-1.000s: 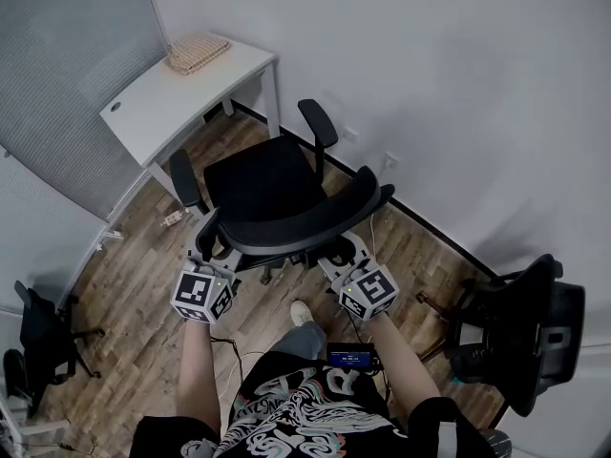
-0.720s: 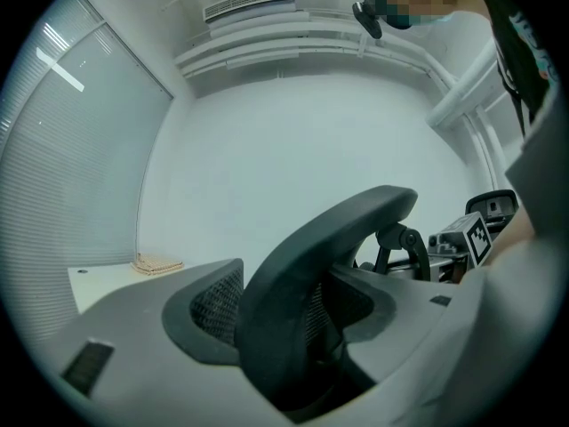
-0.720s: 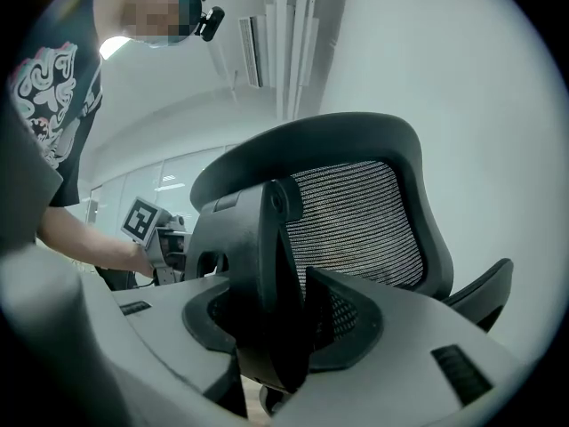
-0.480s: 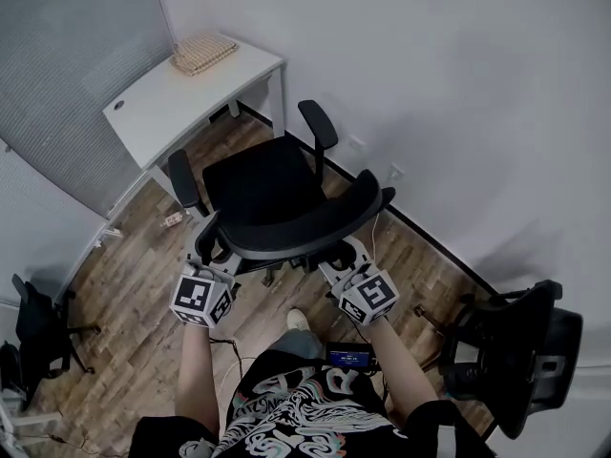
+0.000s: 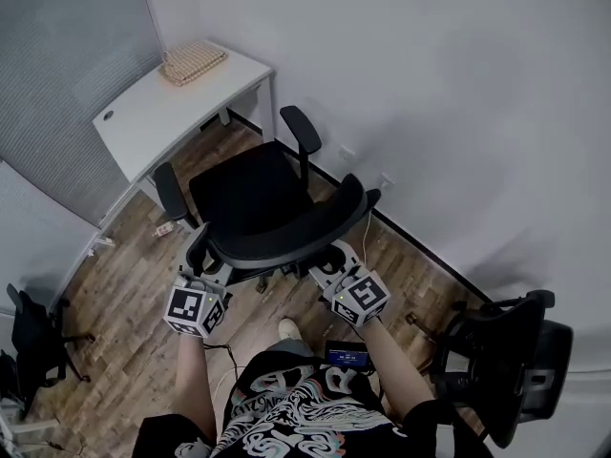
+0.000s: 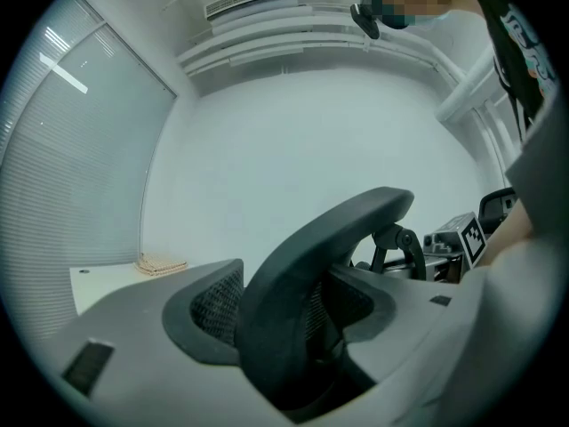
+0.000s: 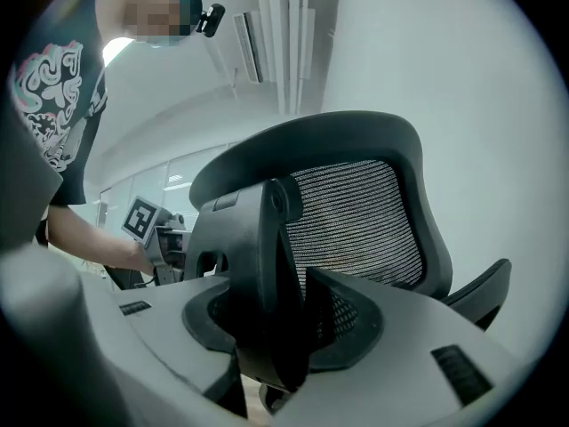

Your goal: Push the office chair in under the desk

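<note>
A black office chair (image 5: 246, 187) stands on the wood floor, its seat facing the white desk (image 5: 143, 113) at the upper left. The chair's curved backrest (image 5: 286, 229) is nearest me. My left gripper (image 5: 203, 267) is shut on the backrest's left edge. In the left gripper view the left gripper (image 6: 293, 327) has the dark rim (image 6: 311, 247) between its jaws. My right gripper (image 5: 331, 263) is shut on the backrest's right side. The right gripper view shows the right gripper (image 7: 276, 323) clamped on the backrest frame (image 7: 258, 265) beside the mesh (image 7: 356, 225).
A woven mat (image 5: 194, 62) lies on the desk's far end. The white wall (image 5: 430, 113) runs close along the chair's right side. A second black chair (image 5: 506, 351) stands at the right, another dark chair (image 5: 29, 337) at the lower left. A small object (image 5: 164, 227) lies on the floor by the desk.
The chair and both grippers have shifted a little to the left and down in the head view. Both holds on the backrest are unchanged.
</note>
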A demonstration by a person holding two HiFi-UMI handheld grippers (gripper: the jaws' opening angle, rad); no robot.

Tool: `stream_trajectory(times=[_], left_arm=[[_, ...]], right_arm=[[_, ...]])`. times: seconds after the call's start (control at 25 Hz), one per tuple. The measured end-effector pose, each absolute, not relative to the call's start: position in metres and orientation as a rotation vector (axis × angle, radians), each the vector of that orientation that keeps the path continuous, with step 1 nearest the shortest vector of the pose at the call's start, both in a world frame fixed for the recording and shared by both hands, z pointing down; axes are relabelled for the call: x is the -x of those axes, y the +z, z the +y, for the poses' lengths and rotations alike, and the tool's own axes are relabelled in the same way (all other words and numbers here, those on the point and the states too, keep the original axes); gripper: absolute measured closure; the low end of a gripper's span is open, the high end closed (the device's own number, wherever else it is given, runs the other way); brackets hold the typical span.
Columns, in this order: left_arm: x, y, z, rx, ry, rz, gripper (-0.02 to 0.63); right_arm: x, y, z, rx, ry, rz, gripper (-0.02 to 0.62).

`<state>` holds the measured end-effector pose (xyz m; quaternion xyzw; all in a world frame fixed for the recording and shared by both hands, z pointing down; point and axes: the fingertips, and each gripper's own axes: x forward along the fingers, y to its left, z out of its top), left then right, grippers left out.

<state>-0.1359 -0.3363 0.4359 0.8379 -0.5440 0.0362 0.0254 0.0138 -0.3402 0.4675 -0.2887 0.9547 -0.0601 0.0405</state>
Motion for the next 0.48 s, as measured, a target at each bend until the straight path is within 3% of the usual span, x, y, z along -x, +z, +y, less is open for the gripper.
stream_trajectory(times=[0.48], left_arm=[[0.129, 0.438, -0.357, -2.57, 0.11, -1.721, 0.333]], right_arm=[[-0.02, 0.472, -0.367, 0.825, -0.18, 2.933, 0.43]])
